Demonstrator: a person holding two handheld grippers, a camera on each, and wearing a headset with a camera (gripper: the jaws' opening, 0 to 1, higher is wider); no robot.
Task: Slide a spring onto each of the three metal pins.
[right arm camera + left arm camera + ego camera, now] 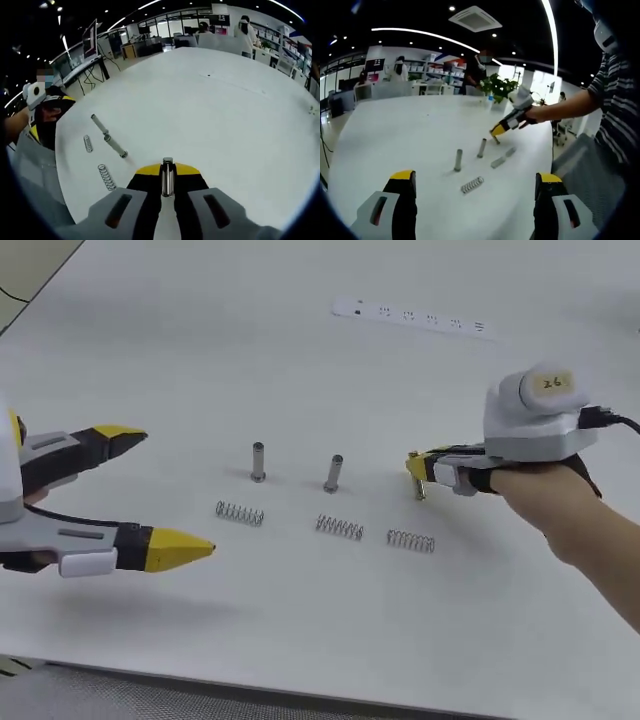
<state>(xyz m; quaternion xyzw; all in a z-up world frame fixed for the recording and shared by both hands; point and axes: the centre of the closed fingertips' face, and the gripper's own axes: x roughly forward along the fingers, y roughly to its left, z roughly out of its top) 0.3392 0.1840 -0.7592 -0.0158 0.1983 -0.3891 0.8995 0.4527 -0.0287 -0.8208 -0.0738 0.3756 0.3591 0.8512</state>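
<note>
Two metal pins (258,462) (334,473) stand upright on the white table (320,370). A third pin (420,486) is upright at the right, with my right gripper (415,468) shut on it; in the right gripper view this pin (167,177) sits between the closed yellow tips. Three springs (240,513) (339,528) (411,541) lie flat, one in front of each pin. My left gripper (160,490) hovers open at the left, well clear of the pins. In the left gripper view the nearest spring (472,184) lies ahead between the spread jaws.
A white power strip (410,316) lies at the far side of the table. The table's near edge (300,695) runs along the bottom of the head view. People and office desks stand in the background (470,70).
</note>
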